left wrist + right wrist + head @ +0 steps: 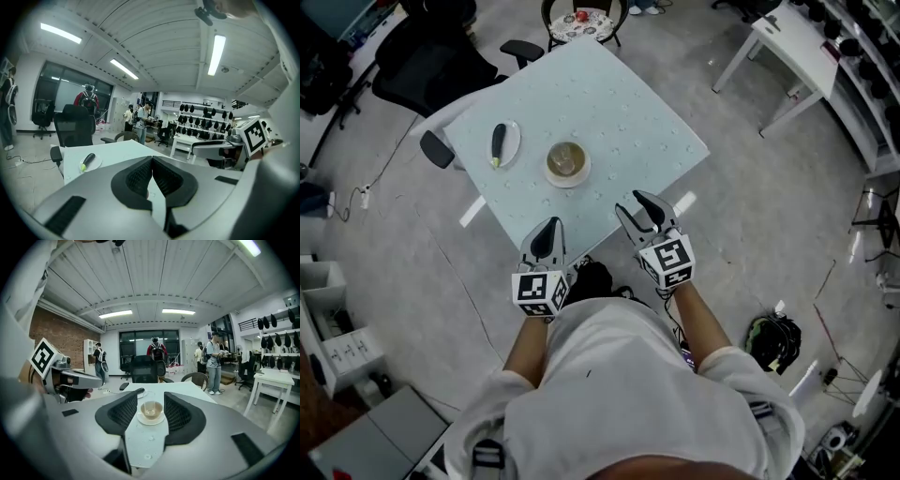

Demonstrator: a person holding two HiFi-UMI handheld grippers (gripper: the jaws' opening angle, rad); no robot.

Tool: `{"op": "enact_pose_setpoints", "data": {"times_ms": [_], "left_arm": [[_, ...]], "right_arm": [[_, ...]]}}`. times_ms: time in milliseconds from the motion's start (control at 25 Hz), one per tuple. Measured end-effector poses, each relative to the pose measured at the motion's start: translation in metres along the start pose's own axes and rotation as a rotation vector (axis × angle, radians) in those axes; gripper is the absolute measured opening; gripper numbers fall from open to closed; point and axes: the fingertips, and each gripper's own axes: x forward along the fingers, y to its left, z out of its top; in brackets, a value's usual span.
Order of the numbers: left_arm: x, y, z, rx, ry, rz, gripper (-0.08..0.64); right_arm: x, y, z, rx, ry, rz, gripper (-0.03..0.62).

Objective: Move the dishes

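A pale square table (619, 112) bears two dishes. Near its left edge lies a white plate with a dark long vegetable (503, 143), also in the left gripper view as the plate (87, 161). At the middle stands a tan cup on a white saucer (567, 163). In the right gripper view the cup (151, 409) shows beyond the jaws, apart from them. My right gripper (642, 216) hovers over the table's near edge, open, with nothing between its jaws. My left gripper (547, 239) is at the near corner, its pads (140, 176) closed together and empty.
A black office chair (431, 66) stands at the table's far left and a round-seated chair (581, 23) at its far corner. A white table (792, 42) is at the upper right. Cables lie on the floor (356, 192). Several people (213, 362) stand far behind.
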Motion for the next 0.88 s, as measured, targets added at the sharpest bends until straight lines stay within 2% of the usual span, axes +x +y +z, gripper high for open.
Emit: {"op": "enact_pose_setpoints", "data": {"times_ms": [160,360,680,880], "left_arm": [[0.035,0.036,-0.003,-0.041,0.026,-0.005,0.018],[0.046,0.068,-0.013,-0.056,0.072,0.014,0.018],[0.060,0.101,-0.033,-0.133,0.122,0.121,0.018],[0.076,0.114,-0.028,-0.197,0.103,0.251,0.018]], "right_arm": [[0.050,-0.011,0.007,-0.033,0.032,0.021,0.193],[0.095,-0.006,0.000,-0.052,0.103,0.081,0.218],[0.160,0.006,-0.010,-0.073,0.174,0.232,0.242],[0.193,0.001,-0.022,-0.154,0.223,0.381,0.266]]}}
